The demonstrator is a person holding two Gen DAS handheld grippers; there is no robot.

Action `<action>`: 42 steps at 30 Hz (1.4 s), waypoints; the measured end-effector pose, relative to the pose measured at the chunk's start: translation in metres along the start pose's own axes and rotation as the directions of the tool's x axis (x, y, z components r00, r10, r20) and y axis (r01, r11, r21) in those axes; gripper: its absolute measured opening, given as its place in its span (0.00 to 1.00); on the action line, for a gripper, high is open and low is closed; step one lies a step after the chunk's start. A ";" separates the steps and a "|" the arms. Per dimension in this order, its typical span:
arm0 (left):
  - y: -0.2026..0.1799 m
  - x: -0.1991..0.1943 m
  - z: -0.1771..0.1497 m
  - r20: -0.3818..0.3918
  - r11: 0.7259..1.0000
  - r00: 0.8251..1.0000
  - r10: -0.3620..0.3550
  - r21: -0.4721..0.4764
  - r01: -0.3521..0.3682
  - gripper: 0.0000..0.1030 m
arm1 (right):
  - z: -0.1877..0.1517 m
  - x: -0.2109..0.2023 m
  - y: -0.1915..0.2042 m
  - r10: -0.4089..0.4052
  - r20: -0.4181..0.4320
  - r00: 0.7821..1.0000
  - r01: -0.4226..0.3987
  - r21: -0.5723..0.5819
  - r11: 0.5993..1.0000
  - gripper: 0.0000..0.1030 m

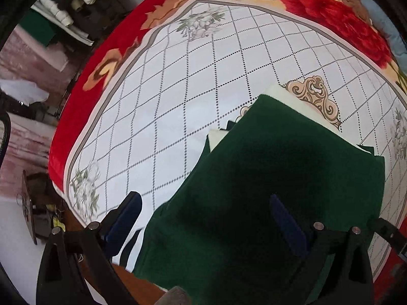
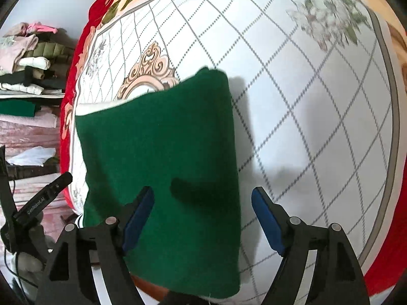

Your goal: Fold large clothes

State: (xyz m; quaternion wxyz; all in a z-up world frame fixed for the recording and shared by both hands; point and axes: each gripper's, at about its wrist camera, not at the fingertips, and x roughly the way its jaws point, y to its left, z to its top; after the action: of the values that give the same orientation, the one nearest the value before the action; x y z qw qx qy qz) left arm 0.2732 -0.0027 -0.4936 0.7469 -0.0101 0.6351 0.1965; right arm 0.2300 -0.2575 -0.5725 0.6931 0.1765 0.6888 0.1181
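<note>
A dark green garment lies folded into a rectangle on a white quilted bedspread, with cream parts showing at its far edge. It also shows in the right wrist view. My left gripper is open and empty, hovering over the garment's near left part. My right gripper is open and empty, hovering over the garment's near right edge. Neither gripper holds cloth.
The bedspread has a grey grid, flower prints and a red floral border. A stack of folded clothes sits on a shelf at the left, seen also in the left wrist view. The other gripper's body shows at lower left.
</note>
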 end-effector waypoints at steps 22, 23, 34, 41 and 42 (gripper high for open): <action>-0.010 0.040 0.063 -0.003 0.869 0.882 -0.471 0.168 0.465 0.03 | 0.007 0.017 -0.032 -0.028 -0.042 0.999 0.036 0.189 0.981 0.52; -0.004 0.032 0.063 0.016 0.862 0.871 -0.492 0.154 0.484 0.03 | 0.008 0.018 -0.033 -0.024 -0.041 0.999 0.032 0.202 0.979 0.52; 0.019 0.088 0.050 -0.103 0.892 0.891 -0.441 0.061 0.448 0.06 | 0.005 0.025 -0.022 -0.003 -0.056 0.998 0.014 0.205 0.979 0.66; 0.060 0.036 0.050 -0.059 0.889 0.888 -0.455 0.026 0.457 0.32 | 0.009 0.016 -0.013 0.019 -0.010 1.000 -0.017 0.177 0.984 0.66; 0.068 0.030 0.047 -0.043 0.893 0.893 -0.448 0.029 0.449 0.67 | 0.008 0.013 -0.011 0.022 -0.005 1.000 -0.021 0.166 0.986 0.66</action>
State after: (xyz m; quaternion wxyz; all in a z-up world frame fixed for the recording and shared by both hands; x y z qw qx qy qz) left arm 0.3006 0.0810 -0.4973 0.7610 -0.1453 0.6322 0.0066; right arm 0.2376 -0.2629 -0.5893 0.6722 0.2408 0.6968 0.0683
